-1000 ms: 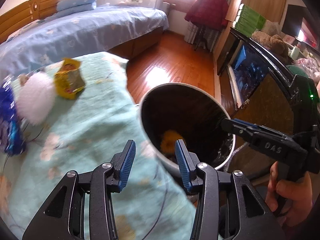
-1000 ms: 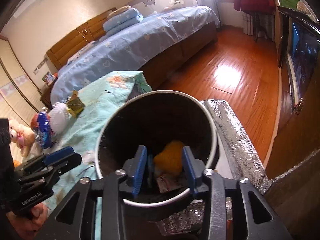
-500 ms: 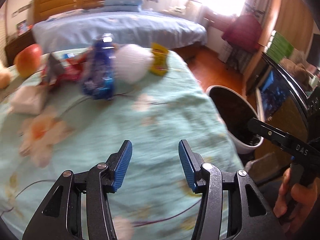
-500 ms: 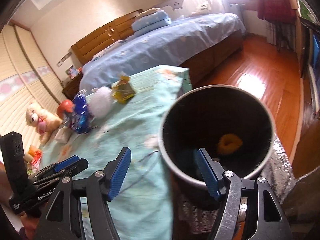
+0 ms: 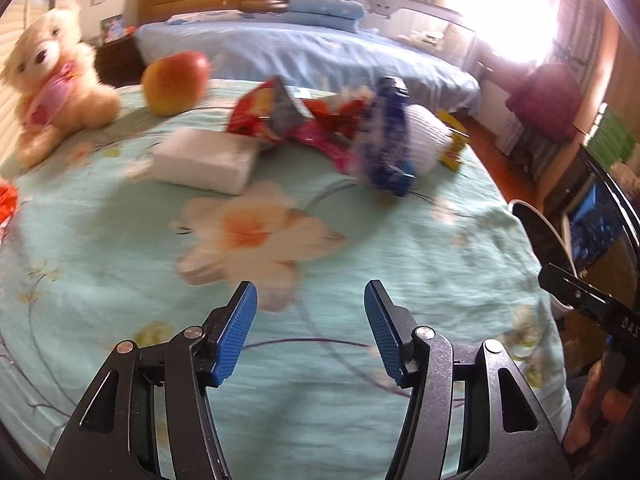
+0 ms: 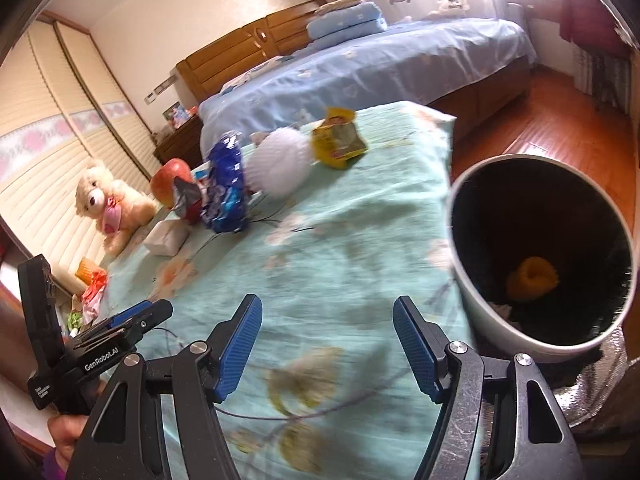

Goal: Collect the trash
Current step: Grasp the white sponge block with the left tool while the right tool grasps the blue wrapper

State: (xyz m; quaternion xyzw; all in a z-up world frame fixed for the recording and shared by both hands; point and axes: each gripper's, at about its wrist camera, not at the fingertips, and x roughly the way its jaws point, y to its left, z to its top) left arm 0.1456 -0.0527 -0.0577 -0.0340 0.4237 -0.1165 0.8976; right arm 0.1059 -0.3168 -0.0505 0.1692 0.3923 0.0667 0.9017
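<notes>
On the worktop under a mint-green flowered cloth [image 5: 360, 264], a plush cream teddy bear [image 5: 52, 80] sits far left with a red-yellow apple [image 5: 176, 80] beside it. A white tissue pack [image 5: 204, 160] lies before crumpled red snack wrappers [image 5: 272, 116], with a blue foil bag [image 5: 384, 140], white fluffy ball [image 6: 280, 164] and yellow packet [image 6: 338, 138] to their right. A white round trash bin [image 6: 496, 320] stands off the worktop's right edge, an orange peel [image 6: 532, 278] inside.

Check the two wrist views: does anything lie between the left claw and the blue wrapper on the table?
Nothing visible does. Only bare floral cloth lies between the open left claw and the blue wrapper. The white tissue pack sits off to one side.
</notes>
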